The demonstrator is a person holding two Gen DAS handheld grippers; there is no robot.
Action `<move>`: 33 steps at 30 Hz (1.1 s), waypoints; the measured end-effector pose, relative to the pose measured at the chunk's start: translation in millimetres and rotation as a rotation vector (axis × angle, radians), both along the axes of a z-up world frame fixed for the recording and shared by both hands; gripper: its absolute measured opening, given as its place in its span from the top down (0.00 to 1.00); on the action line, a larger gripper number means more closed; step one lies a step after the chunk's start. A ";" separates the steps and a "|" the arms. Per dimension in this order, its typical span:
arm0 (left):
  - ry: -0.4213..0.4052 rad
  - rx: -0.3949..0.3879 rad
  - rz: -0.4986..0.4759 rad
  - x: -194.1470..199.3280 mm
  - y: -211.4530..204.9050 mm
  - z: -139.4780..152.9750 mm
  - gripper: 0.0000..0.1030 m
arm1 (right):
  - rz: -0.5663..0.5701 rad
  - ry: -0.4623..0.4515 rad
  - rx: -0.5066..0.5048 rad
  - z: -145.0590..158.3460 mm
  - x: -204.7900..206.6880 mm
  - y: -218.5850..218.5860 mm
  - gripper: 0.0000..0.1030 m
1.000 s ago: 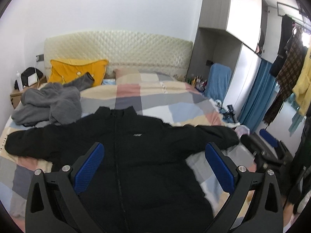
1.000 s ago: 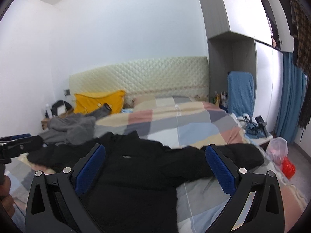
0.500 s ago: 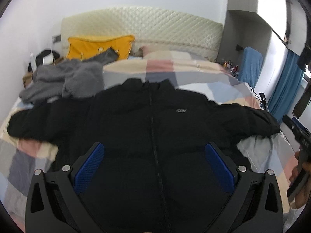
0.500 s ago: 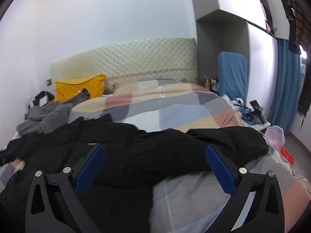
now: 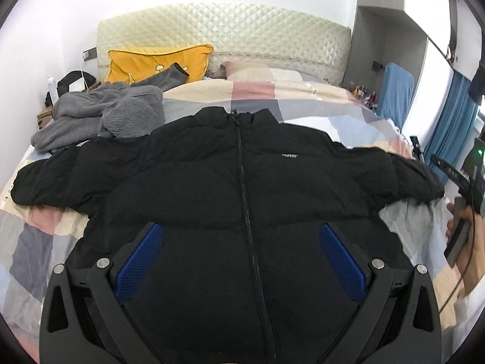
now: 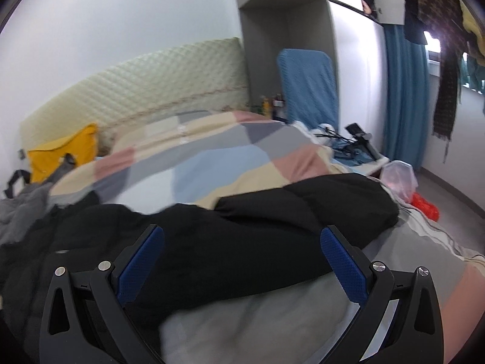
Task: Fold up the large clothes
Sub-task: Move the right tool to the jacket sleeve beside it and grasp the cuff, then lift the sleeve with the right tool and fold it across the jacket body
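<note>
The black jacket (image 5: 242, 200) is seen spread flat, zipped and unfolded, across the centre of the bed (image 5: 39, 242) (sleeves out to both sides), so every fold is judged pending, both grippers' jaws being held wide apart and empty.

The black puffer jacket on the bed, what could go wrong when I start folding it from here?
The black puffer jacket looks thick, so a fold may spring open. Its right sleeve ends near the bed edge and could slide off. The grey fleece touches the other shoulder and may get dragged along. Both hand-held grippers are open, gripping nothing.
</note>
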State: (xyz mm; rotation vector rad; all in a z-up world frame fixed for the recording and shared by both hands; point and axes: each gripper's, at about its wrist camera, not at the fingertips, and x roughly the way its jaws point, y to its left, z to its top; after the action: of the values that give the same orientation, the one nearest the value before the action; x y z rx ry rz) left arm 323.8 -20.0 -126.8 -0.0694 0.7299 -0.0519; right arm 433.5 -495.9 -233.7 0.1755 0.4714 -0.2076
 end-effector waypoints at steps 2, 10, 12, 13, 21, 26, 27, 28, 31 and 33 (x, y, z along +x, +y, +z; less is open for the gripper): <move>0.002 -0.004 -0.009 -1.3 -0.4 -1.2 0.00 | -0.011 0.031 0.019 -12.1 9.1 -14.6 0.00; 0.018 -0.008 -0.005 3.3 -0.7 -6.1 0.00 | -0.119 0.054 0.330 -69.4 18.6 -108.5 0.03; 0.032 -0.020 0.001 5.3 0.7 -8.0 0.00 | -0.166 0.054 0.373 -83.3 18.8 -122.7 0.11; 0.040 -0.023 0.004 6.8 1.1 -9.5 0.00 | -0.170 0.055 0.394 -87.4 19.5 -125.6 0.14; 0.008 0.037 0.043 11.1 -2.6 -15.1 0.00 | -0.173 -0.036 0.621 -120.3 48.3 -171.2 0.15; -0.029 0.059 0.087 16.8 5.1 -13.0 0.00 | -0.102 -0.017 0.587 -105.3 77.8 -189.4 0.28; -0.030 0.058 0.097 18.9 7.5 -12.9 0.00 | -0.104 -0.020 0.592 -100.8 80.2 -193.3 0.34; -0.028 0.060 0.114 21.9 11.2 -12.8 0.00 | -0.108 -0.022 0.600 -96.5 82.6 -195.6 0.37; -0.047 0.106 0.147 25.5 17.9 -12.1 0.00 | -0.122 -0.069 0.613 -74.7 77.2 -197.1 0.70; -0.055 0.154 0.176 26.1 21.7 -11.7 0.00 | -0.129 -0.094 0.600 -53.1 72.3 -190.5 0.81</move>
State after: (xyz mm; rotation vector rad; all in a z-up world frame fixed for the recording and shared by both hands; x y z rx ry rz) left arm 349.9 1.7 -138.6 0.0147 0.6687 0.1693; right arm 505.8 -686.4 -286.8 0.8007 0.4181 -0.1783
